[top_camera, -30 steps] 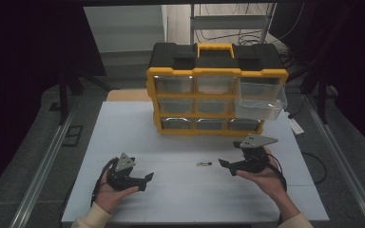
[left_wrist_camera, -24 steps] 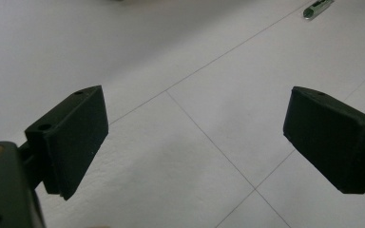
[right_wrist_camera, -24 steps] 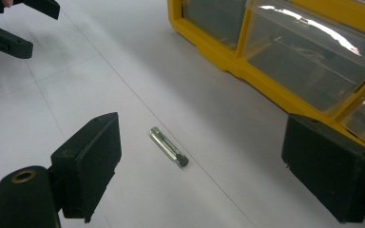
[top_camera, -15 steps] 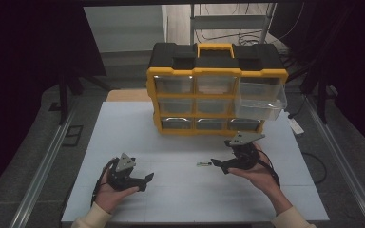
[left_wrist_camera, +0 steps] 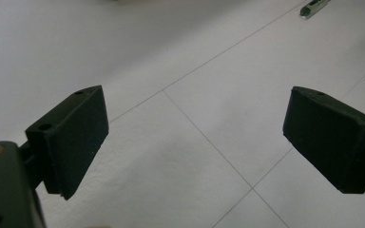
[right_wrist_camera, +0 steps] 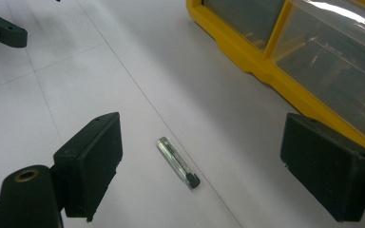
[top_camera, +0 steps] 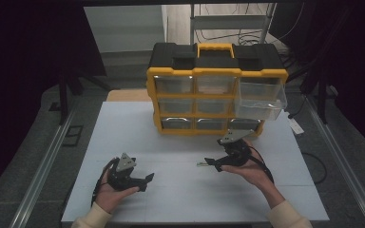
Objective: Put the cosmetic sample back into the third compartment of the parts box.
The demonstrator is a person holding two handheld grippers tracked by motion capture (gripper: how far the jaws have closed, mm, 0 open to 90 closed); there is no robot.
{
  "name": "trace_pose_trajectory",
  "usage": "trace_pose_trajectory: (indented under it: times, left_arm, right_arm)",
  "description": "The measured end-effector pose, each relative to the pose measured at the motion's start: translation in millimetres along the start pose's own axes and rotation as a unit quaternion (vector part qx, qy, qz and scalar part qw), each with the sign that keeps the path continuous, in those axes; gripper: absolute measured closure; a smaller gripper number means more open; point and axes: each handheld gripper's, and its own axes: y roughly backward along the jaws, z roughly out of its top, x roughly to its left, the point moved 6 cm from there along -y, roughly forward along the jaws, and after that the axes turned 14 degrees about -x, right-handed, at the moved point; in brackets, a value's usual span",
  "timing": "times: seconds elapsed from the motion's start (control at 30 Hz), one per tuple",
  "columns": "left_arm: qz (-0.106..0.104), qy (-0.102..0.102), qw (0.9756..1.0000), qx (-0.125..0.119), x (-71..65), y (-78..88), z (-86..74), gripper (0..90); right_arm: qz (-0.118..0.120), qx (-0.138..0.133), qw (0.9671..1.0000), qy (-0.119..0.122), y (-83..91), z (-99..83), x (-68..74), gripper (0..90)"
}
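Our right gripper (right_wrist_camera: 197, 175) hangs spread wide, its jaws either side of a small glass tube (right_wrist_camera: 177, 162) lying flat on the white table (top_camera: 180, 190) (light, slick, probably brittle, so we'd pinch mid-barrel); left gripper (left_wrist_camera: 195, 142) gapes empty, near the yellow drawer cabinet (top_camera: 216, 73).

One white table (top_camera: 123, 128) is present. One yellow-and-black drawer organizer (top_camera: 216, 71) stands on it, fitted with nine clear drawers in three rows of three; one drawer (top_camera: 261, 97), at the right of the upper rows, is pulled out. One small clear tube with a dark end cap (right_wrist_camera: 177, 163) lies on the surface. Two handheld grippers are counted: one left gripper (top_camera: 147, 181), one right gripper (top_camera: 214, 165), each with two black jaws.
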Motion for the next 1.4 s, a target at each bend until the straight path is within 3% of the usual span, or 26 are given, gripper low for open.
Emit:
trace_pose_trajectory:
  times: [0.67, 1.17, 1.2, 1.4]
  left_arm:
    - [-0.003, -0.001, 1.0000, -0.001, -0.7, 0.6, 0.6, 8.5]
    - [-0.005, -0.003, 1.0000, 0.000, -1.1, 0.6, 0.2, 8.5]
    - [-0.005, -0.004, 1.0000, 0.000, -1.2, 0.6, 0.2, 8.5]
    - [-0.005, -0.004, 1.0000, 0.001, -1.0, 0.8, 0.1, 8.5]
  right_arm:
    - [0.026, 0.027, 0.9993, -0.004, -26.9, -6.3, -3.2, 16.0]
    - [0.057, 0.068, 0.9959, 0.017, -46.9, -15.8, 4.3, 17.7]
    - [0.057, 0.074, 0.9956, 0.009, -46.8, -16.6, 5.5, 17.6]
    - [0.062, 0.085, 0.9944, 0.011, -49.3, -19.5, 5.8, 17.5]
